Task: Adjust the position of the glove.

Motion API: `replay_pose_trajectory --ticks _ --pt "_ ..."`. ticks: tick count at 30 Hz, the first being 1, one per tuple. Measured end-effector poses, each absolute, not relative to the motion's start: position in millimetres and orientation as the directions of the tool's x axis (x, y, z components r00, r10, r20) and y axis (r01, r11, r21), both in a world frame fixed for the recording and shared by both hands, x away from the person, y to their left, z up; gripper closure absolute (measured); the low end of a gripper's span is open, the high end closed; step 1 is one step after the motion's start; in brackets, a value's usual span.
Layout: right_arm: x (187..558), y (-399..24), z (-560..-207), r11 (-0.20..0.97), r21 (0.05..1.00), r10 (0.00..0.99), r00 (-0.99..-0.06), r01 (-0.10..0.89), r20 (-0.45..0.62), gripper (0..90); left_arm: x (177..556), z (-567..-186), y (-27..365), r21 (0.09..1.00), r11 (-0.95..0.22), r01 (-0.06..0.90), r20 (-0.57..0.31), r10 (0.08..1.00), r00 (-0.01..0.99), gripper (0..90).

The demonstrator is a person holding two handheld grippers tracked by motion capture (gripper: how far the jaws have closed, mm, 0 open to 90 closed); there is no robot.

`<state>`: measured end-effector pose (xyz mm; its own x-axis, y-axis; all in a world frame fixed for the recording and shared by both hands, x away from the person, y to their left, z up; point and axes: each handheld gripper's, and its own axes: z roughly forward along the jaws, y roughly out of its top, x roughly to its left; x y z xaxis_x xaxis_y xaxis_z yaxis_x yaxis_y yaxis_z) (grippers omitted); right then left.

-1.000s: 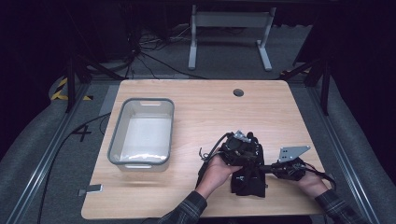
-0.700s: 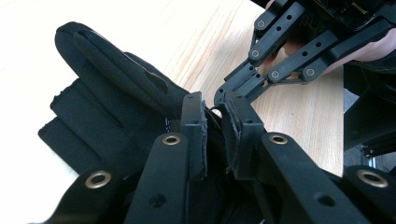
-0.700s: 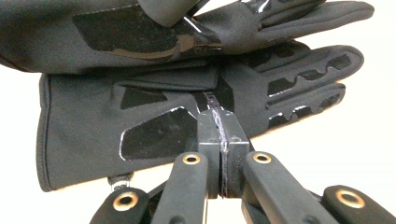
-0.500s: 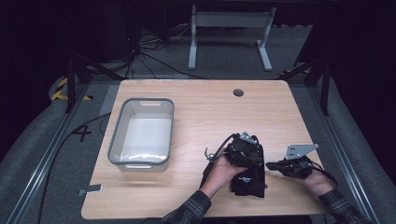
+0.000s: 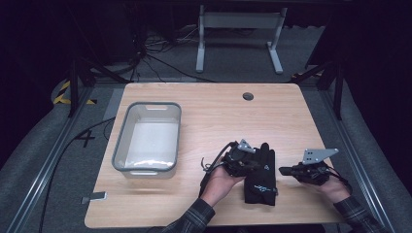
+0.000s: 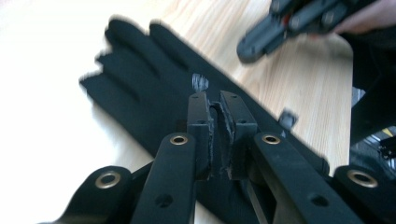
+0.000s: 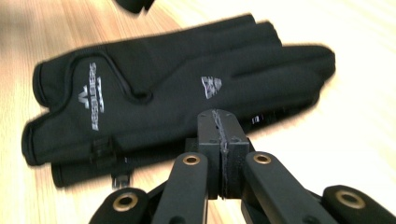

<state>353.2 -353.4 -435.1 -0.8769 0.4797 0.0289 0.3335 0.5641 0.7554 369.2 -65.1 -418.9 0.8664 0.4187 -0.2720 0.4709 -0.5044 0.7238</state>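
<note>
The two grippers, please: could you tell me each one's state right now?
Left gripper: jaws just closing, nearly shut, nothing visibly held, above the black gloves.
Right gripper: jaws shut, empty.

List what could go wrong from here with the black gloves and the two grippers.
The left gripper, jaws just closing and almost shut above the black gloves, seems to hold no fabric, so a lift may come up empty. The gloves lie stacked, so a pinch could take one and drag the other. The shut right gripper sits close, risking a bump.

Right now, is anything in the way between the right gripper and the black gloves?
No. Only bare table lies between the right gripper and the black gloves. The left gripper is over the gloves from the other side.
</note>
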Motion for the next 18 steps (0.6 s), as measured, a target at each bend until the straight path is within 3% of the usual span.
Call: replay_pose_trajectory --ticks 8,18 --pt "364.1 -334.1 -431.1 0.578 0.755 0.446 -0.895 0.311 0.027 90.0 355.2 -430.9 -57.1 0.706 -0.516 0.484 -0.284 0.420 0.862 89.2" --pt "366.9 -323.4 -446.3 0.630 0.708 0.421 -0.907 0.319 0.034 90.0 353.6 -445.6 -69.2 0.656 -0.579 0.484 -0.264 0.425 0.866 89.3"
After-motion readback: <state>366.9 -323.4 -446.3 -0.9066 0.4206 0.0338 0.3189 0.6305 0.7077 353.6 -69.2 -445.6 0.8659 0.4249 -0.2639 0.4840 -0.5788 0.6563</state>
